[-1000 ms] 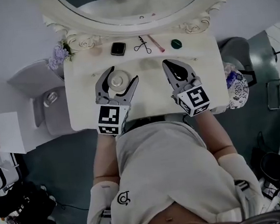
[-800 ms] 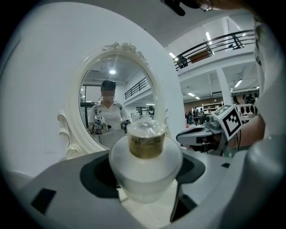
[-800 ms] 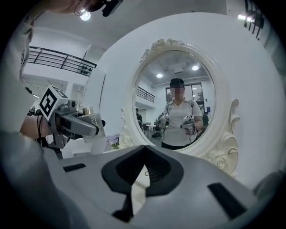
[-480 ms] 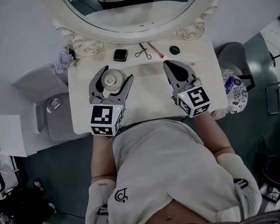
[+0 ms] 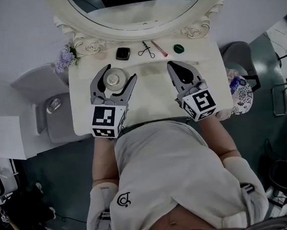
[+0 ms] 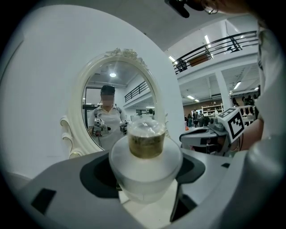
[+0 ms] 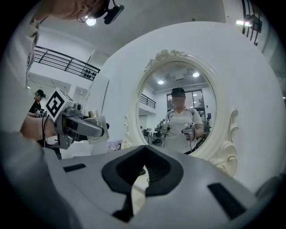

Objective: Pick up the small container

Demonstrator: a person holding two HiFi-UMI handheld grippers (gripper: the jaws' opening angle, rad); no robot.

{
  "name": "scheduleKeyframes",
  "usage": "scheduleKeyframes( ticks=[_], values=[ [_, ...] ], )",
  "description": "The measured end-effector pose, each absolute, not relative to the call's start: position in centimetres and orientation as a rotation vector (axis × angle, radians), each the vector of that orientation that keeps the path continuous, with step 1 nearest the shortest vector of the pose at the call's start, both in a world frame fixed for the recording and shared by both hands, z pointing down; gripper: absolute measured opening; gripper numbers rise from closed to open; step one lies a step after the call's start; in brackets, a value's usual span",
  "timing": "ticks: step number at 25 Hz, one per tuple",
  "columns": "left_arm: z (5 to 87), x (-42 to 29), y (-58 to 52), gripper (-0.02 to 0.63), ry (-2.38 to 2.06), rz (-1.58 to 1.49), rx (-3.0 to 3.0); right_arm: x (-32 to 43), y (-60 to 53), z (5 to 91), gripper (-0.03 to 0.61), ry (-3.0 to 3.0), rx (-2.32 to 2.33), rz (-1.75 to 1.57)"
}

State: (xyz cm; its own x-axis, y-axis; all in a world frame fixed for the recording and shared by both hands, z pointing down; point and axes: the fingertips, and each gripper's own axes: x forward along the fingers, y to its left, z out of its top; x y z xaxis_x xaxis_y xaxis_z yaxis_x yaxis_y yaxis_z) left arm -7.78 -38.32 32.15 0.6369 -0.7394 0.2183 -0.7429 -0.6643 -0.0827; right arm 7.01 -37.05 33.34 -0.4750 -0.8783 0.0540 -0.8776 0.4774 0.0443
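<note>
The left hand-held gripper (image 5: 121, 73) squeezes the container (image 6: 145, 154) from both sides and holds it over the white worktop (image 5: 152, 103), near the mirror (image 5: 138, 9). The right hand-held gripper (image 5: 175, 69) is closed and has nothing in it.

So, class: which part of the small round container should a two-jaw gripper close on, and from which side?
Close on the wide white lower body of the small container, coming in roughly level from the person's side of the dressing table. That broad round body gives each pad a seat, while the narrower gold neck and clear cap above offer less. The left gripper holds it this way.
</note>
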Motion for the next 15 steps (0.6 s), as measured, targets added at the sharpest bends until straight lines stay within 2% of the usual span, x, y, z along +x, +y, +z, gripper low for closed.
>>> scheduleKeyframes(
  ticks=[15],
  values=[
    [33.0,-7.3,-38.1,0.351,-1.239,0.366,2.836,6.2,-36.4,32.1,0.005,-2.626,1.584,-0.139]
  ],
)
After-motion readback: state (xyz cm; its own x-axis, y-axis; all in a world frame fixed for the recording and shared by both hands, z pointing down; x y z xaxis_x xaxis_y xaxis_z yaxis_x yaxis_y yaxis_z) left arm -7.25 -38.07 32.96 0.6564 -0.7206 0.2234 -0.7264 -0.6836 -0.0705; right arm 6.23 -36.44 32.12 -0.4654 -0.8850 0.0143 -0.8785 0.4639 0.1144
